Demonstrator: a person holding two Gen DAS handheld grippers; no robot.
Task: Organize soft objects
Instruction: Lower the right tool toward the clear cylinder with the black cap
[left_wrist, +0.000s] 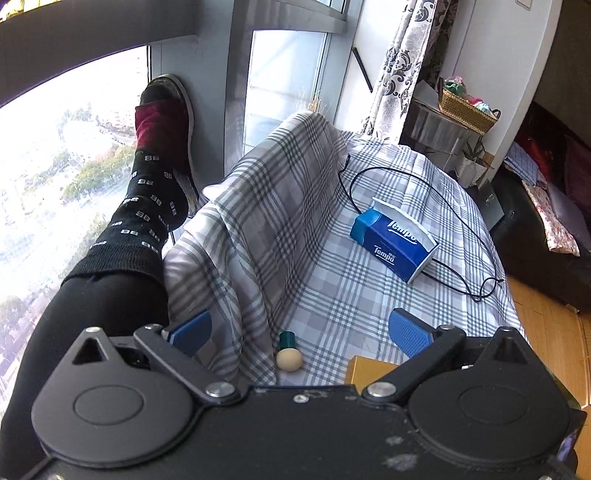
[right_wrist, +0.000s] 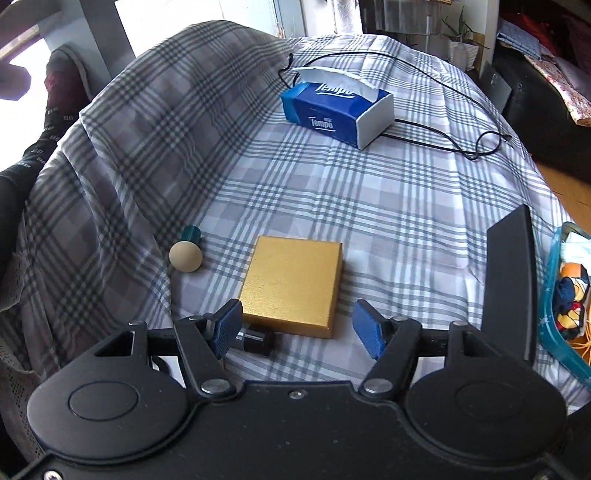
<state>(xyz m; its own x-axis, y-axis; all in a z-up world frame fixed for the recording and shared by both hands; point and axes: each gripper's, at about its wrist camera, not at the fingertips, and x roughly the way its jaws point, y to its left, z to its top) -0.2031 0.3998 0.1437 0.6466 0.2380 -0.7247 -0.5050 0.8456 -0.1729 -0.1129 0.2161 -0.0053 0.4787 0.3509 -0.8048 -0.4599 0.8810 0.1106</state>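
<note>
A blue Tempo tissue pack (left_wrist: 393, 245) (right_wrist: 338, 110) lies on the plaid sheet (right_wrist: 388, 206), white tissue sticking out of its top. A loose plaid cloth (left_wrist: 258, 206) (right_wrist: 140, 147) is heaped along the sheet's left side. My left gripper (left_wrist: 301, 330) hangs open over the sheet's near part, nothing between its blue pads. My right gripper (right_wrist: 295, 328) is open too. The near edge of a flat gold box (right_wrist: 295, 284) (left_wrist: 369, 371) lies in the gap between its pads, untouched. At the right edge a teal see-through container (right_wrist: 554, 295) holds colourful soft items.
A small teal-based knob with a cream ball top (left_wrist: 289, 354) (right_wrist: 186, 254) lies by the cloth. A black cord (left_wrist: 424, 221) (right_wrist: 443, 110) loops round the tissue pack. A person's leg in a black sock and slipper (left_wrist: 155, 184) rests against the window. A wicker basket (left_wrist: 467, 107) stands far right.
</note>
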